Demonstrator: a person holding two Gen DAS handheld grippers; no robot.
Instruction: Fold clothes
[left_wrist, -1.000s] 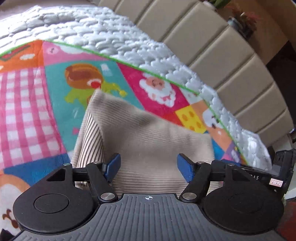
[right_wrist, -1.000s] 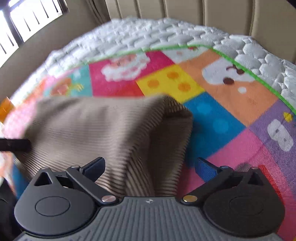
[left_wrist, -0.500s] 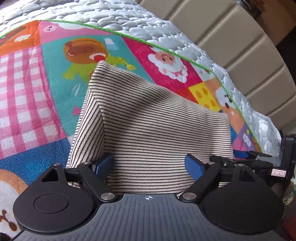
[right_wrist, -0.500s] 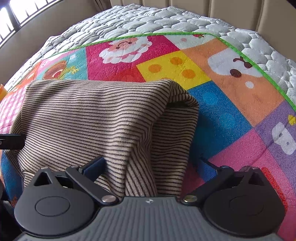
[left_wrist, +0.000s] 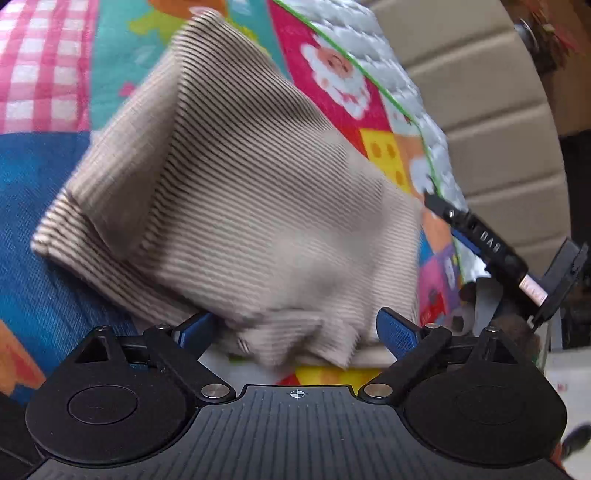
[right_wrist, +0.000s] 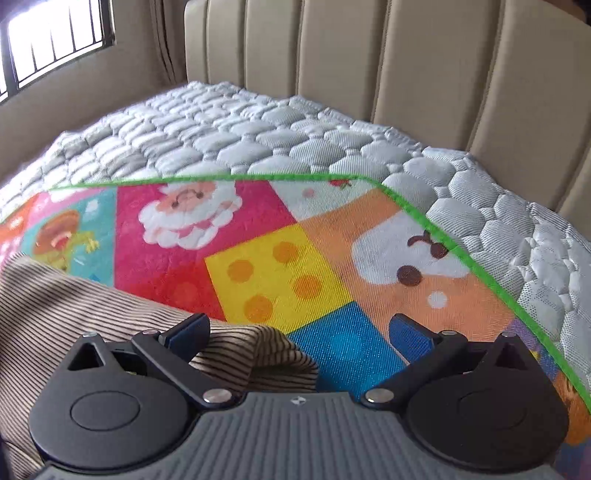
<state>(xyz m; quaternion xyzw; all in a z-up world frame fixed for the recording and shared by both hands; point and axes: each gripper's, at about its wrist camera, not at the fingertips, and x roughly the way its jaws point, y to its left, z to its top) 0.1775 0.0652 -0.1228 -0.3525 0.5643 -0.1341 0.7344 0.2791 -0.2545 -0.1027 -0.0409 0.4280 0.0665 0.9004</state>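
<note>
Striped garment (left_wrist: 240, 206) folded on patchwork mat (right_wrist: 280, 273), near mat's padded-headboard (right_wrist: 406, 62) edge. Left gripper (left_wrist: 295, 328) jaws just been opening, wide, garment edge between, unpinched. Right gripper (right_wrist: 299, 332) wide, empty, at garment corner.

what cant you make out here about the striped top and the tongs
- Left wrist view: the striped top is motion-blurred near its front edge, so its folds there are unclear.
- Right wrist view: the top's left part runs off the frame edge.
- Left wrist view: the right tongs sit at the edge; their pads cannot be seen.
</note>
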